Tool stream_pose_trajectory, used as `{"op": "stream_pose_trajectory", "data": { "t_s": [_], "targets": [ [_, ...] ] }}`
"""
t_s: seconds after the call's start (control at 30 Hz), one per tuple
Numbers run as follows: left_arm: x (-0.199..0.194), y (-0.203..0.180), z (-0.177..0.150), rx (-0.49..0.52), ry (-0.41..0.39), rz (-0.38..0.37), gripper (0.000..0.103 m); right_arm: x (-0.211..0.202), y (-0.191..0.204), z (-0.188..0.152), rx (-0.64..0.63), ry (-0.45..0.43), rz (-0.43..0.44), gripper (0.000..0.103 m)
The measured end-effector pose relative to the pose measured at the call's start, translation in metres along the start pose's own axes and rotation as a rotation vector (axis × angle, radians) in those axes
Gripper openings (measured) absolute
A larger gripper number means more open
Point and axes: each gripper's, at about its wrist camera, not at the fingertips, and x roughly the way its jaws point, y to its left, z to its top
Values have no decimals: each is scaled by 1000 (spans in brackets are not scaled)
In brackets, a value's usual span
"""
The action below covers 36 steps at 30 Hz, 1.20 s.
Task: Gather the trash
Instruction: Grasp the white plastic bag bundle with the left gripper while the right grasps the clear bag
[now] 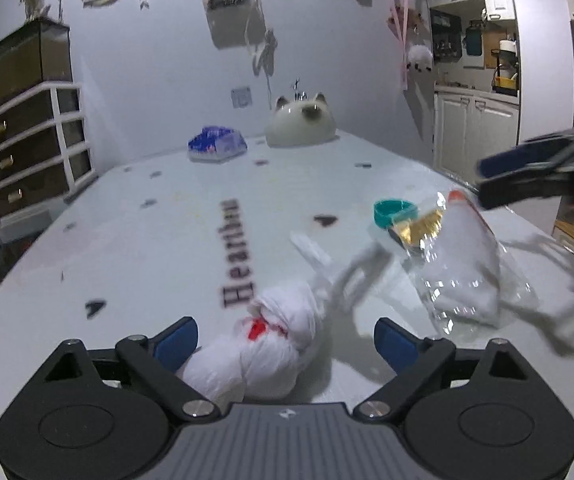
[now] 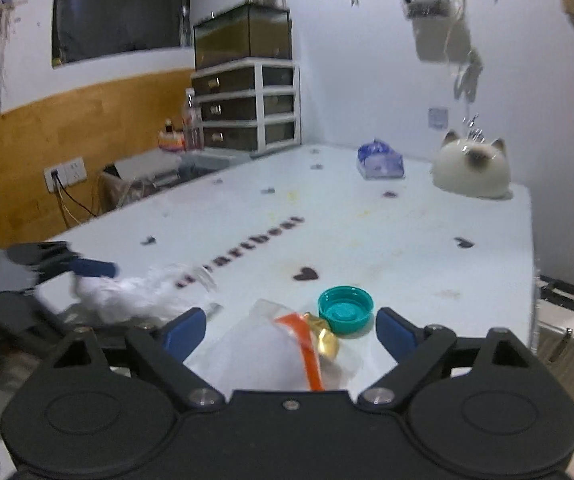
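Note:
A knotted white plastic bag (image 1: 263, 344) with a red mark lies on the white table (image 1: 147, 248), between the wide-open fingers of my left gripper (image 1: 285, 338). A clear wrapper with orange and gold trim (image 1: 459, 264) lies to its right, next to a teal bottle cap (image 1: 394, 211). My right gripper (image 2: 290, 330) is open over that clear wrapper (image 2: 271, 354), with the teal cap (image 2: 345, 308) just ahead. The right gripper also shows at the right edge of the left wrist view (image 1: 543, 170); the left gripper shows at the left of the right wrist view (image 2: 83, 268) by the white bag (image 2: 127, 296).
A blue tissue pack (image 1: 217, 144) and a white cat-shaped ornament (image 1: 301, 122) stand at the table's far end. A drawer unit with a glass tank (image 1: 23, 120) stands left. Kitchen cabinets (image 1: 475, 132) are at the right. The table edge (image 2: 533, 280) drops off right.

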Motion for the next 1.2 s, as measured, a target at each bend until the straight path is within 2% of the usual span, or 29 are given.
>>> {"op": "stream_pose_trajectory", "data": {
  "t_s": [0.07,0.17,0.3,0.63,0.73,0.87,0.97,1.13,1.2],
  "targets": [
    [-5,-4,-3,12,13,0,92,17,-1,0,-4,55,34,90],
    [-11,-7,-2,-19,12,-14,87,18,8,-3,-40,114,93,88],
    [-11,-10,-1,-50,6,-21,82,-8,34,-16,-104,135,161,76],
    [-19,-24,-2,-44,17,-18,64,-74,91,-63,-74,185,337,70],
    [-19,-27,-2,-40,17,-5,56,-82,94,-67,-25,173,330,70],
    [-18,-30,-3,-41,11,-1,52,-81,80,-60,85,139,271,70],
    [-20,-35,-3,-33,19,4,51,-68,69,-51,202,141,270,61],
    [-27,-38,-2,-20,50,-13,50,-32,56,-40,412,248,355,42],
    [-30,-42,-2,2,57,-22,51,-23,56,-39,442,281,357,22]
  ]
}}
